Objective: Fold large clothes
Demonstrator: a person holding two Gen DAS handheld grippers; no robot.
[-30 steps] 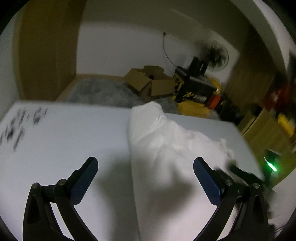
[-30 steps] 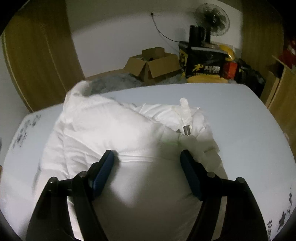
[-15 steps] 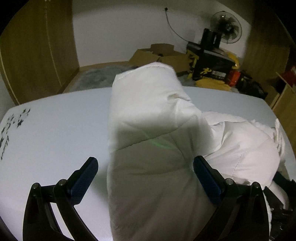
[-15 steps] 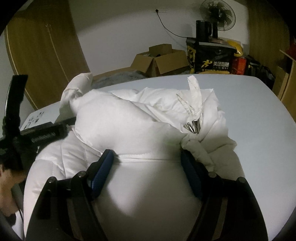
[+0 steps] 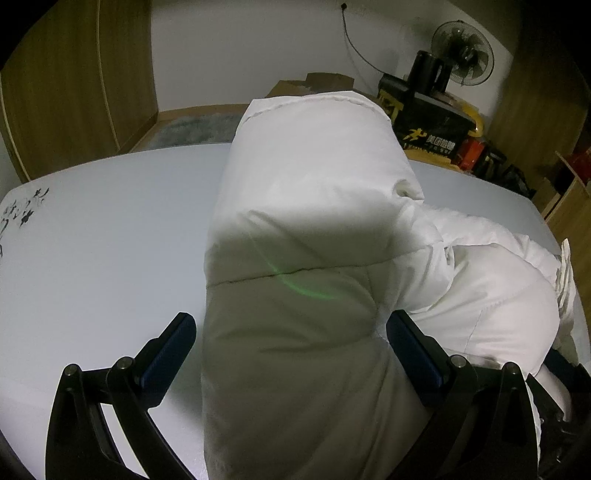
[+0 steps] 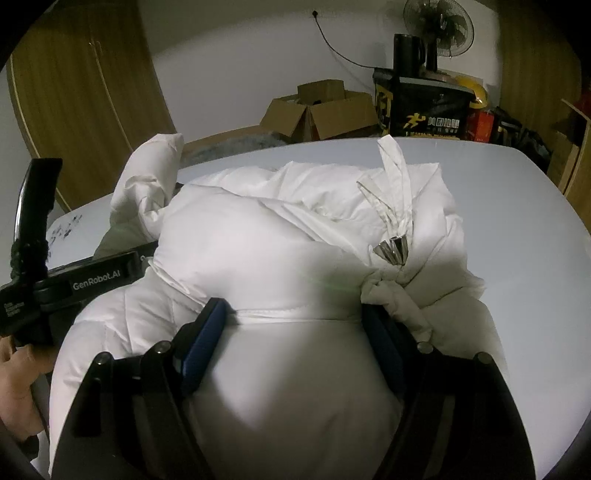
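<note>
A white puffy down jacket (image 6: 295,236) lies bunched on a pale grey table (image 6: 517,206). Its drawstrings with metal tips (image 6: 393,253) lie on top. In the left wrist view the jacket's sleeve (image 5: 310,206) rises up between the wide-apart fingers of my left gripper (image 5: 291,343), which is open around the padded fabric. My right gripper (image 6: 291,332) is also open, with jacket bulk between its blue pads (image 6: 207,332). The left gripper's black body (image 6: 74,284) shows at the left of the right wrist view, beside the jacket.
Behind the table stand open cardboard boxes (image 6: 321,107), a black printed box (image 6: 421,107) with a fan (image 6: 437,22) behind it, and wooden wardrobe doors (image 6: 85,96). Black ink marks (image 5: 22,210) dot the table's left edge. A wooden shelf (image 5: 565,199) stands at right.
The left gripper has swung toward the jacket and the sleeve has come up between its fingers. The jacket has been pushed more into a heap. The right gripper stays around the same fold.
</note>
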